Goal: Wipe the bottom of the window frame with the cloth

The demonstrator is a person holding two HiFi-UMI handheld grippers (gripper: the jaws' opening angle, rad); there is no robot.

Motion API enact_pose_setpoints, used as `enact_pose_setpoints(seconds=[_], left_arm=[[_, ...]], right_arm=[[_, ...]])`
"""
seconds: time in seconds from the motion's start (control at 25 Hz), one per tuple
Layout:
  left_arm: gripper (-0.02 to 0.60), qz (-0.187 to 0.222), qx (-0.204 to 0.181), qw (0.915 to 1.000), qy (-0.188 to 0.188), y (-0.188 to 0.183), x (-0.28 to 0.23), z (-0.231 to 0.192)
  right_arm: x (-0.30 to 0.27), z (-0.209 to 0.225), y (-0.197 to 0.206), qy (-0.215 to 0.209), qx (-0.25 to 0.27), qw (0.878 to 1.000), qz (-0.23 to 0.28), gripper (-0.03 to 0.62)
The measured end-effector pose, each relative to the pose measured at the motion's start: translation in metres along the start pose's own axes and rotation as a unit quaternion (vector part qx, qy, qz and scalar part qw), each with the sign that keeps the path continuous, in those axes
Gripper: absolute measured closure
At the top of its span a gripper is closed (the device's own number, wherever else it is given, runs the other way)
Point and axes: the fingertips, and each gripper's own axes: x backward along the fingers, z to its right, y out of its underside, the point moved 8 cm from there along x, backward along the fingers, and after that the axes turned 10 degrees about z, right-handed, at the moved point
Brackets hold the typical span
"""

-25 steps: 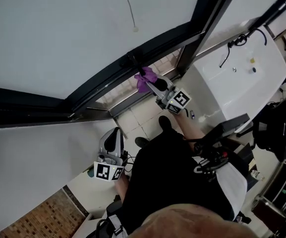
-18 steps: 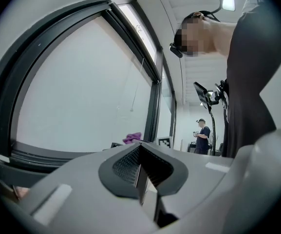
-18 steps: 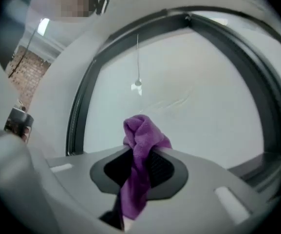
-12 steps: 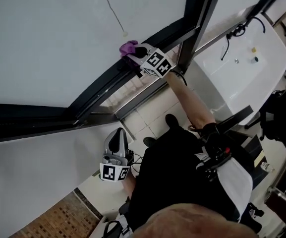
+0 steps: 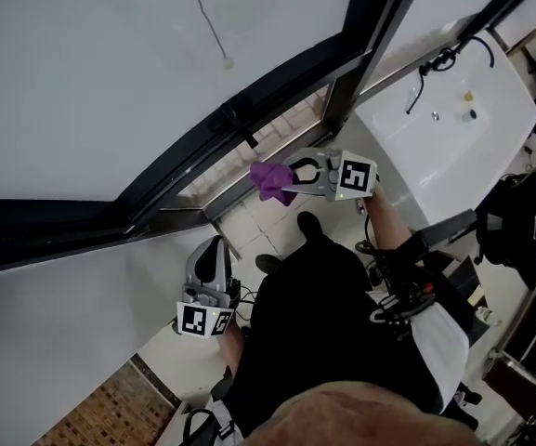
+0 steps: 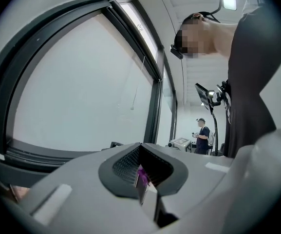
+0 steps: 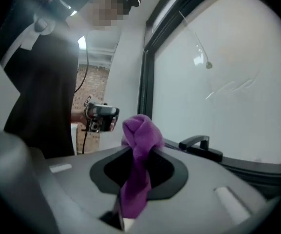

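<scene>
Cloth (image 5: 269,179), purple and bunched, pinched tight in the closed jaws of the right gripper (image 5: 291,177). In the right gripper view, standing up between the jaws as a knotted wad, with the tail trailing down toward the camera. Held in the air on the near side of the window frame (image 5: 202,142), close to the dark bottom rail but apart from it, no contact. Over the tiled floor (image 5: 249,223), a little right of middle in the head view. Window handle (image 7: 201,145) on the rail just beyond the cloth, to its right.

Left gripper (image 5: 214,254) low and near, at the person's left side, well apart from the frame and pointed up toward the glass. Jaws together, gripping nothing recognisable; only a small purple fleck at the seam, too small to name.

Progress, as a judgement: cloth in the grip and close to the window, so pick-up done. No streaks, wet marks or dust visible on the rail, so extent of wiping, if any, impossible to judge. Left to do, at the least: cloth onto the bottom rail, then a pass along its length, from the far right corner by the upright post (image 5: 346,91) to the near left end.
</scene>
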Motion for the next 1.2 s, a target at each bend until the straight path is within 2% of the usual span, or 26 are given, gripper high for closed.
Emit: enact_pose_setpoints(seconds=[0.04, 0.08, 0.16, 0.24, 0.28, 0.32, 0.44, 0.56, 0.6, 0.64, 0.72, 0.76, 0.8, 0.84, 0.92, 1.0, 1.2], left_arm=[[0.581, -0.001, 0.000, 1.0000, 0.004, 0.000, -0.003, 0.001], [0.581, -0.002, 0.000, 1.0000, 0.007, 0.000, -0.006, 0.002], [0.581, -0.003, -0.002, 0.9999, 0.010, 0.000, -0.009, 0.004], [0.581, -0.003, -0.004, 1.0000, 0.008, -0.001, -0.009, 0.008], [0.581, -0.004, -0.004, 1.0000, 0.006, -0.001, -0.008, 0.010], [0.581, -0.004, -0.006, 1.0000, 0.003, -0.002, -0.007, 0.011], [0.581, -0.001, -0.011, 0.9999, -0.012, -0.004, -0.001, 0.012], [0.581, 0.003, -0.014, 0.9994, -0.032, -0.006, 0.007, 0.005], [0.581, 0.004, -0.015, 0.9992, -0.037, -0.006, 0.009, 0.003], [0.581, 0.005, -0.017, 0.9990, -0.042, -0.006, 0.011, 0.002], [0.581, 0.008, -0.018, 0.9986, -0.049, -0.007, 0.014, 0.001], [0.581, 0.009, -0.018, 0.9986, -0.050, -0.007, 0.015, 0.000], [0.581, 0.008, -0.017, 0.9985, -0.051, -0.007, 0.015, -0.001], [0.581, 0.007, -0.016, 0.9986, -0.050, -0.006, 0.014, -0.002], [0.581, 0.006, -0.014, 0.9988, -0.047, -0.005, 0.011, -0.004], [0.581, 0.006, -0.014, 0.9990, -0.041, -0.004, 0.006, -0.003], [0.581, 0.000, -0.014, 0.9994, -0.032, -0.003, -0.002, 0.002]], right_arm=[[0.003, 0.003, -0.008, 0.025, -0.009, 0.999, 0.025, 0.526], [0.007, 0.016, -0.017, 0.072, -0.019, 0.996, 0.049, 0.526], [0.009, 0.063, -0.032, 0.185, -0.017, 0.981, 0.065, 0.526], [-0.002, 0.115, -0.035, 0.270, 0.002, 0.962, 0.036, 0.526], [-0.012, 0.136, -0.030, 0.293, -0.001, 0.956, 0.008, 0.526], [-0.026, 0.153, -0.021, 0.301, -0.015, 0.953, -0.025, 0.526], [-0.062, 0.174, 0.014, 0.279, -0.039, 0.951, -0.126, 0.530], [-0.065, 0.167, 0.021, 0.265, 0.002, 0.947, -0.180, 0.528], [-0.060, 0.165, 0.018, 0.269, 0.023, 0.941, -0.205, 0.528], [-0.052, 0.165, 0.013, 0.286, 0.051, 0.927, -0.238, 0.526], [-0.029, 0.171, 0.004, 0.347, 0.105, 0.885, -0.292, 0.526], [-0.019, 0.173, -0.001, 0.369, 0.111, 0.876, -0.291, 0.526], [-0.014, 0.175, -0.005, 0.375, 0.102, 0.879, -0.276, 0.526], [-0.016, 0.177, -0.006, 0.366, 0.091, 0.888, -0.263, 0.526], [-0.033, 0.182, 0.008, 0.321, 0.083, 0.902, -0.275, 0.526], [-0.046, 0.190, 0.025, 0.289, 0.081, 0.905, -0.303, 0.535], [-0.046, 0.191, 0.028, 0.274, 0.084, 0.907, -0.309, 0.531]])
